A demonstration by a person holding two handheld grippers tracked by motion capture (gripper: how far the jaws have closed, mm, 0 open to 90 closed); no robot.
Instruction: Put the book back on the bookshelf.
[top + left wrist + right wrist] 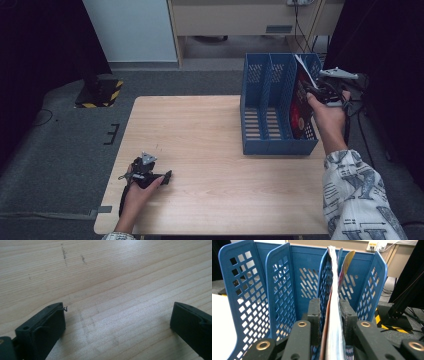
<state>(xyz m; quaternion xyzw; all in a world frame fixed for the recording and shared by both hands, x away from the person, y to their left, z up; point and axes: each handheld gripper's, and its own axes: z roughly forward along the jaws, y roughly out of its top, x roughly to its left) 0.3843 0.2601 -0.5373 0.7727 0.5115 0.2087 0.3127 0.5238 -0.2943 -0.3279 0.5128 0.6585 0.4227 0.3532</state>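
Magazine [334, 315] edge-on between claw [330, 315] jaws (close-up)

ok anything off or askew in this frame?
Only the magazine: it leans in the rightmost slot of the blue rack, top corner poking above the rim, with the right gripper either side of its edge. The rack sits square on the table; nothing looks spilled or damaged. The left gripper rests open on the table.

Wooden table [210, 150], light grain w/ faint scuff marks [63, 252]. Yellow-black striped base plate [100, 93] on grey floor, left rear. Beige cabinet [235, 17] behind table.
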